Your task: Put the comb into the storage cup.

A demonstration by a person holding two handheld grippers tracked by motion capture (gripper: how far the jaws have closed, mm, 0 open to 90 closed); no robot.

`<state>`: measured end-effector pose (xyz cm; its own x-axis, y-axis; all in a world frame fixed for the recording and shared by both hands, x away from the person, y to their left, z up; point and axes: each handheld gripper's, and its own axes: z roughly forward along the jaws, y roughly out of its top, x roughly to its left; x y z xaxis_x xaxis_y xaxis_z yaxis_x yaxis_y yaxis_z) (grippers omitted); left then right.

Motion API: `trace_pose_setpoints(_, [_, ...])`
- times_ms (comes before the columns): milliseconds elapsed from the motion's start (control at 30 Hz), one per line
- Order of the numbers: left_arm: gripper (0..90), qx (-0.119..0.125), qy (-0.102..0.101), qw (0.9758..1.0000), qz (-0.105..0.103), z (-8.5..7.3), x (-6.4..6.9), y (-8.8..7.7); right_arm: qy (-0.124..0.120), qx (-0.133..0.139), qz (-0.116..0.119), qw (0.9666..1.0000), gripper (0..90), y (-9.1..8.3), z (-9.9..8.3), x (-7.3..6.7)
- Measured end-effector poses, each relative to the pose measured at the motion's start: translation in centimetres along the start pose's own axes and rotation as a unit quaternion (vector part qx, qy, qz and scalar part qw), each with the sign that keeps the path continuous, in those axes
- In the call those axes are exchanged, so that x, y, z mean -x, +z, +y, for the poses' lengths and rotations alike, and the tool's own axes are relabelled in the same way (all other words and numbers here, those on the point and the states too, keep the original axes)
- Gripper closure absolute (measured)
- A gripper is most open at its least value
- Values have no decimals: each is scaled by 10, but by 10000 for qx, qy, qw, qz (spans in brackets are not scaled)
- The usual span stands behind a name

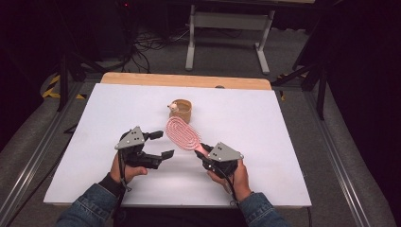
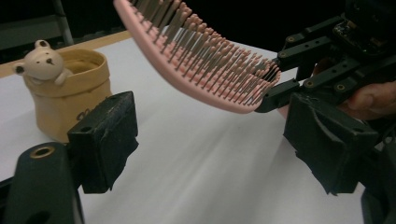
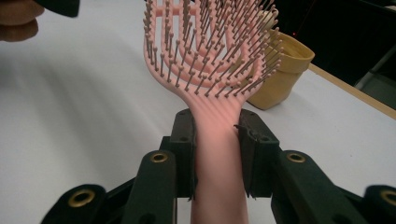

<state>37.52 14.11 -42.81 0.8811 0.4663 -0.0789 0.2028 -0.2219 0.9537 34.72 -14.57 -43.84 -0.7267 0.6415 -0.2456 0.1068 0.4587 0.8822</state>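
Pink hairbrush clenched in right gripper jaws mid-table; left gripper jaws released.

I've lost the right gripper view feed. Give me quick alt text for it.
The right gripper is shut on the handle of a pink hairbrush, whose bristled head rises away from the camera over a white table. A tan pot stands just behind the brush head.

floor: grey carpet | white frame legs | surroundings: dark
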Motion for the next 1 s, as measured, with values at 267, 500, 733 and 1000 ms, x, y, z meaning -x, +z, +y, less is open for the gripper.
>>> trace_pose_setpoints(267, [255,15,-57,10000,-10,6,4,11,-59,84,-37,9999,700,7,6,-7])
trace_pose_setpoints(500, [277,134,-319,9994,-70,8,4,16,-179,121,-138,9997,702,9,9,-12])
trace_pose_setpoints(733, [389,358,-519,9980,-86,12,5,19,-514,109,-339,9980,703,13,11,-22])
trace_pose_setpoints(1000, [489,604,-628,9961,-114,16,8,22,-597,188,-732,9954,702,14,14,-26])
